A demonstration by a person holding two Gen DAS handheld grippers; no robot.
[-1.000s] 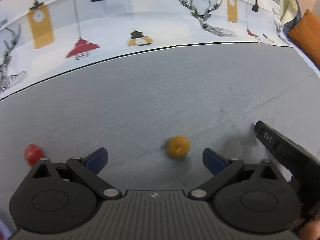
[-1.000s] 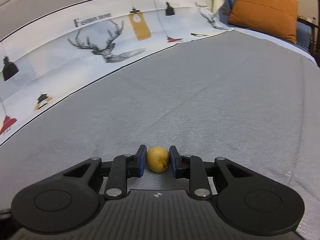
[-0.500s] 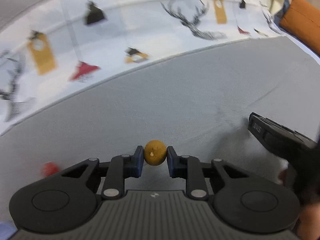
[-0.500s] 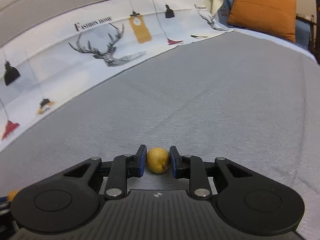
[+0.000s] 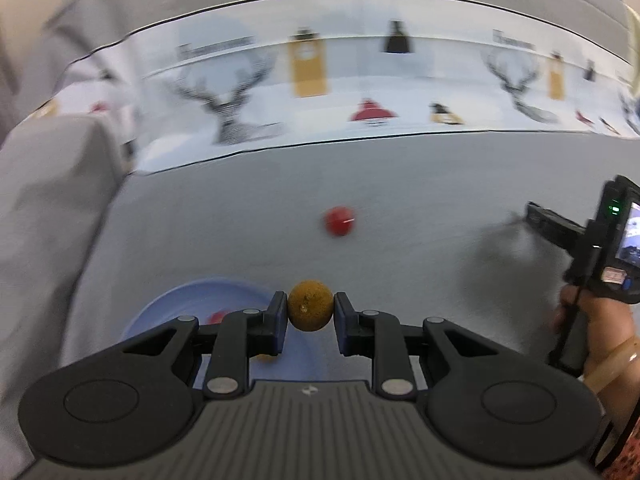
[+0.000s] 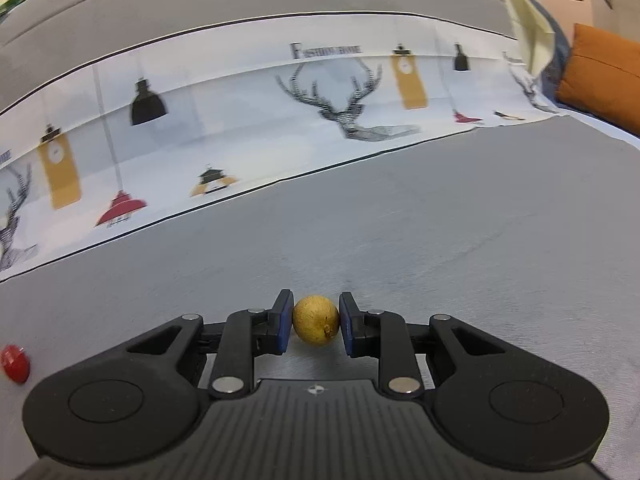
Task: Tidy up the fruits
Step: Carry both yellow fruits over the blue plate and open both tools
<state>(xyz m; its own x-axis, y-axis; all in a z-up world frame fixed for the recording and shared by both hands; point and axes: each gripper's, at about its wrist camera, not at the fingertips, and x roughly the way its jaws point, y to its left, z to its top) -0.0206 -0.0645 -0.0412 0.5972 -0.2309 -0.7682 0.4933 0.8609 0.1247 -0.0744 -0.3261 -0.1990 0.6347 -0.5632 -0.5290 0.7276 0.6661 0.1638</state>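
Observation:
My left gripper (image 5: 310,312) is shut on a small orange-brown fruit (image 5: 310,311) and holds it above the right edge of a light blue plate (image 5: 192,300). Small red and orange fruits show in the plate, partly hidden behind my fingers. A red fruit (image 5: 339,221) lies on the grey cloth farther ahead. My right gripper (image 6: 316,320) is shut on a small yellow fruit (image 6: 316,319) just above the grey cloth. The red fruit also shows at the left edge of the right wrist view (image 6: 15,363).
A white printed sheet (image 6: 240,128) with deer and lamps runs along the far side. A grey cushion (image 5: 44,216) rises at the left. An orange pillow (image 6: 600,76) sits at far right. The right gripper body and hand (image 5: 592,280) show in the left wrist view.
My left gripper closed on the orange-brown fruit, lifted it and swung left over the blue plate. My right gripper kept its hold on the yellow fruit and turned slightly left.

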